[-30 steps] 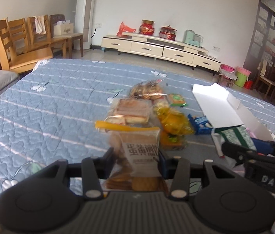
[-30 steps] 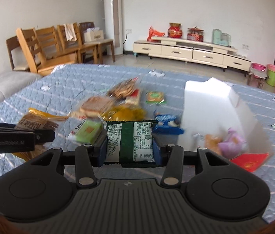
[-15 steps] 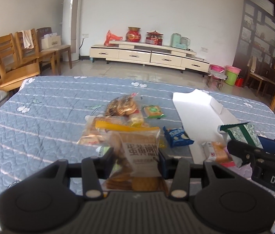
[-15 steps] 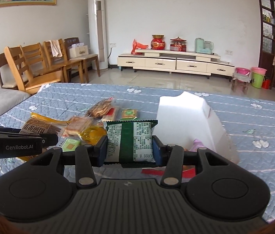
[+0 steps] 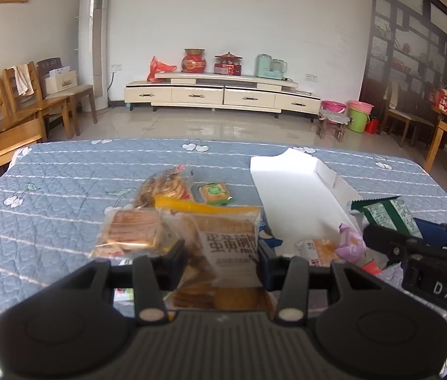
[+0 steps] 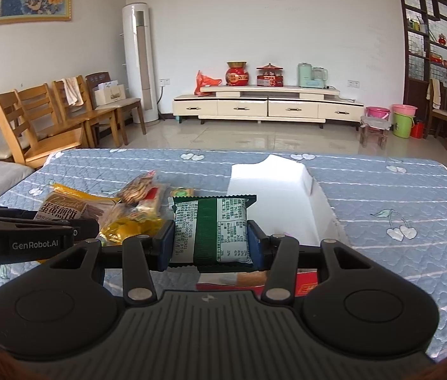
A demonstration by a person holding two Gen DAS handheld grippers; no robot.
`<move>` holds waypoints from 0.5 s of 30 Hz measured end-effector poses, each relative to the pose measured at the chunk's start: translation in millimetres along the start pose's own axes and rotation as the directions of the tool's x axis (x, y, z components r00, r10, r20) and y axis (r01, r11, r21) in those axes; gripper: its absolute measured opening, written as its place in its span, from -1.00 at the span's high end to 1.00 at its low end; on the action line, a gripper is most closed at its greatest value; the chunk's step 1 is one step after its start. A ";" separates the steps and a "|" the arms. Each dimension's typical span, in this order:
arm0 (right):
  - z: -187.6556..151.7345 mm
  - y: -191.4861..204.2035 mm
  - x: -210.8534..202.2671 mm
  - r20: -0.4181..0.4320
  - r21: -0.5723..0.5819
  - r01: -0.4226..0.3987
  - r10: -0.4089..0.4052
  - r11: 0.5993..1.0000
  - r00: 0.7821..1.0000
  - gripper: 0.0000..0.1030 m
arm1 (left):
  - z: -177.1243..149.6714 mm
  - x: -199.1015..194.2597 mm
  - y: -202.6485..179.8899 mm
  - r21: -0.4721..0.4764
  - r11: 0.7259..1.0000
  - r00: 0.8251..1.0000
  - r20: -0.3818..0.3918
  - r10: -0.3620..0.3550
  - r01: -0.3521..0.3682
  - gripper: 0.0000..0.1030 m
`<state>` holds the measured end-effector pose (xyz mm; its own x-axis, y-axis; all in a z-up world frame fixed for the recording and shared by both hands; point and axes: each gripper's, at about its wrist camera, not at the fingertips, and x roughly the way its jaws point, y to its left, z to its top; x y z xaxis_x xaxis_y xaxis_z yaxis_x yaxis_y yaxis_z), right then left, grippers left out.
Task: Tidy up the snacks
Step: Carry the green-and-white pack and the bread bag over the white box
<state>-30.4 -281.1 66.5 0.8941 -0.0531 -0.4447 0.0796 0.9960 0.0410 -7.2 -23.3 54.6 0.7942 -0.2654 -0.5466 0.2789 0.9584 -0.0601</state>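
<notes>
My left gripper (image 5: 222,255) is shut on a clear biscuit bag (image 5: 226,237) with a yellow top and brown label, held above the blue quilted table (image 5: 49,190). My right gripper (image 6: 212,242) is shut on a green and white snack packet (image 6: 214,229), held over the near end of the white open box (image 6: 274,190). The box (image 5: 293,190) holds a purple packet (image 5: 348,240) and an orange packet (image 5: 318,248). Loose snacks lie left of the box: a toast pack (image 5: 133,231), a cookie bag (image 5: 165,185) and a small green packet (image 5: 214,191).
Wooden chairs (image 6: 42,120) stand at the table's left side. A cream TV cabinet (image 6: 268,106) and a white floor air conditioner (image 6: 139,63) stand at the back wall. A yellow snack bag (image 6: 131,226) lies among the pile.
Both grippers have risen and pulled back with their packets still held. The right gripper's green packet now hangs over the box's near end; the table looks lower and farther.
</notes>
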 end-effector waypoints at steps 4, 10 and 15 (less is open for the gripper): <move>1.0 -4.6 -4.3 0.008 0.007 0.020 -0.020 1.000 1.000 -0.12 | 3.7 3.1 -6.6 0.012 1.000 1.000 0.002 -0.008 0.008 0.13; 1.8 -12.5 -7.4 0.014 0.023 0.040 -0.040 0.999 0.999 -0.12 | 6.1 7.6 -16.5 0.025 0.999 1.000 -0.003 -0.022 0.022 0.13; 2.9 -19.1 -7.6 0.017 0.034 0.052 -0.053 0.998 0.998 -0.12 | 8.1 10.7 -24.3 0.035 0.999 0.999 -0.004 -0.032 0.032 0.13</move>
<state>-37.4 -299.9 71.8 0.8961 -0.1066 -0.4309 0.1409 0.9888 0.0485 -1.1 -50.3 56.9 0.7828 -0.2951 -0.5478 0.3225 0.9453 -0.0483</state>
